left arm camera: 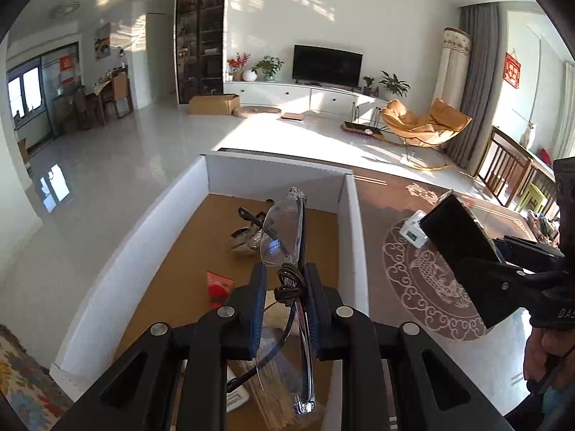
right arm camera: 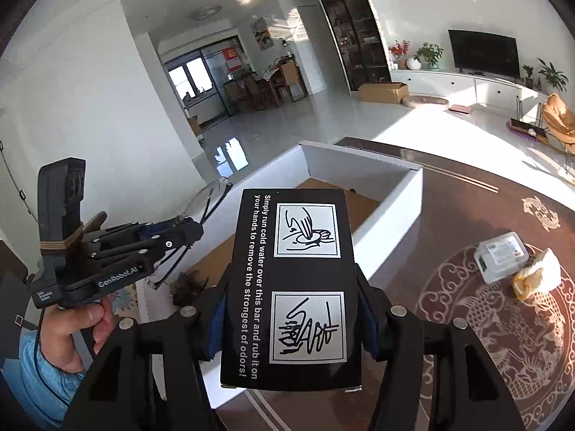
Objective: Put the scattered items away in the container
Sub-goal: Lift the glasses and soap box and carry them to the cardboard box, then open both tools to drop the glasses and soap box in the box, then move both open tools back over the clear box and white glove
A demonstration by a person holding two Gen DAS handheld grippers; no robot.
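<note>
Two grippers are both loaded as I look through the feeds. From the left wrist camera, my left gripper (left arm camera: 284,287) has its jaws nearly together, pinching a folded pair of clear rimless glasses (left arm camera: 284,230) with a thin dark cord (left arm camera: 289,282) bunched at the pads; one lens sticks out ahead of the fingertips and the other runs back under the camera. Below it sits the white-walled cardboard box (left arm camera: 346,215), open at the top, and the glasses hang above its brown floor. Inside the box I can see a dark crumpled object (left arm camera: 248,237) and a small red packet (left arm camera: 218,285). To the right, over the patterned brown table (left arm camera: 424,287), my right gripper (left arm camera: 463,251) comes in from the edge holding a black box (left arm camera: 456,240), with a small white plastic case (left arm camera: 413,231) on the table just beyond it. From the right wrist camera, the right gripper (right arm camera: 293,309) has its jaws about half spread and pressed on both long sides of the black box (right arm camera: 291,287), whose face carries white printed text and two line drawings; it hovers over the near right corner of the cardboard box (right arm camera: 395,212). At left a hand (right arm camera: 77,330) grips the left gripper (right arm camera: 190,231), the glasses (right arm camera: 206,197) poking out past its tips. On the table (right arm camera: 467,222) to the right lie the white plastic case (right arm camera: 501,256) and, touching it, a yellow-and-white crumpled item (right arm camera: 535,276).
</note>
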